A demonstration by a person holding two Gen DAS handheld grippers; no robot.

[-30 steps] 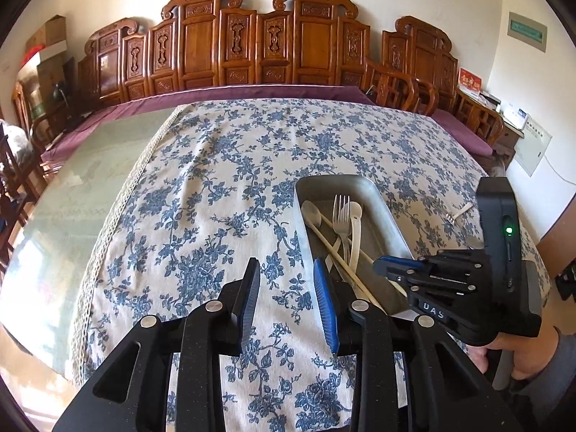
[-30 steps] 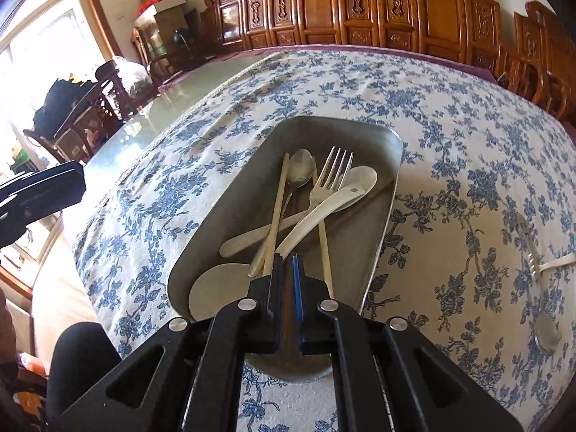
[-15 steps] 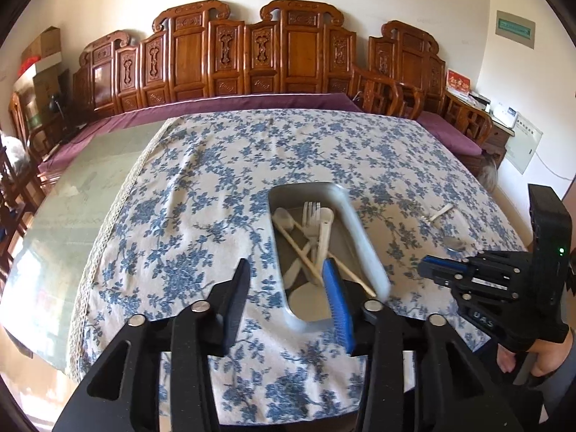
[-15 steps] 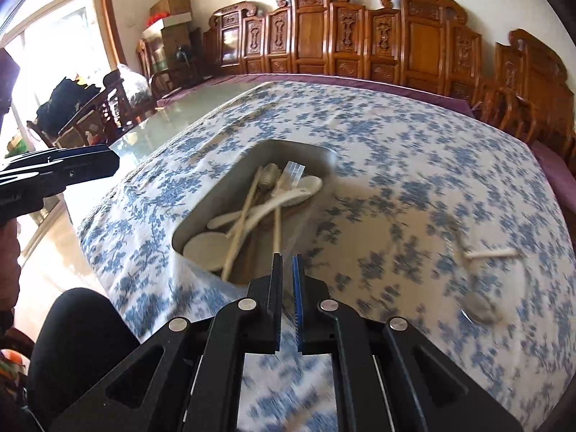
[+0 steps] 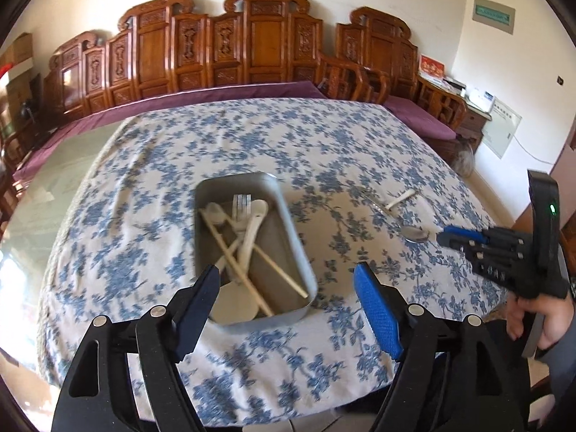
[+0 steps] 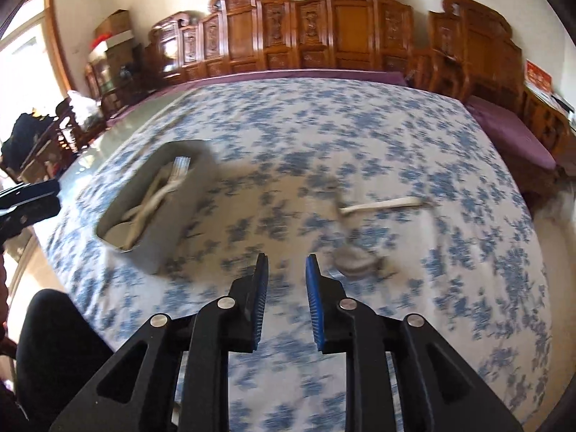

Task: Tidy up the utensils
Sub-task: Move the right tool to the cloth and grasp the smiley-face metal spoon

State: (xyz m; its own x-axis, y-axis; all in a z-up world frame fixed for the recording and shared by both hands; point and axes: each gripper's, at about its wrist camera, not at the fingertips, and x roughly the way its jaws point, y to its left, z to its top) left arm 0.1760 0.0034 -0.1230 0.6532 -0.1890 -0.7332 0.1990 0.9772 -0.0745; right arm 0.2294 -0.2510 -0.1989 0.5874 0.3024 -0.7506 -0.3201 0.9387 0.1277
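We see the left tongs (image 5: 286, 288) spread wide, holding nothing, above the near end of the metal tray (image 5: 291, 216) — it sits on the floral tabletop (image 5: 144, 216) with a fork (image 5: 240, 206), white spoons and chopsticks (image 5: 234, 248) inside. Right tongs (image 6: 287, 270) are parted a little, holding nothing. A metal spoon (image 6: 354, 260) and white utensil (image 6: 381, 204) lie loose right of the tray — blurred.

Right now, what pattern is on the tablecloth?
White with blue flowers all over the tablecloth; it shows best in the left wrist view.
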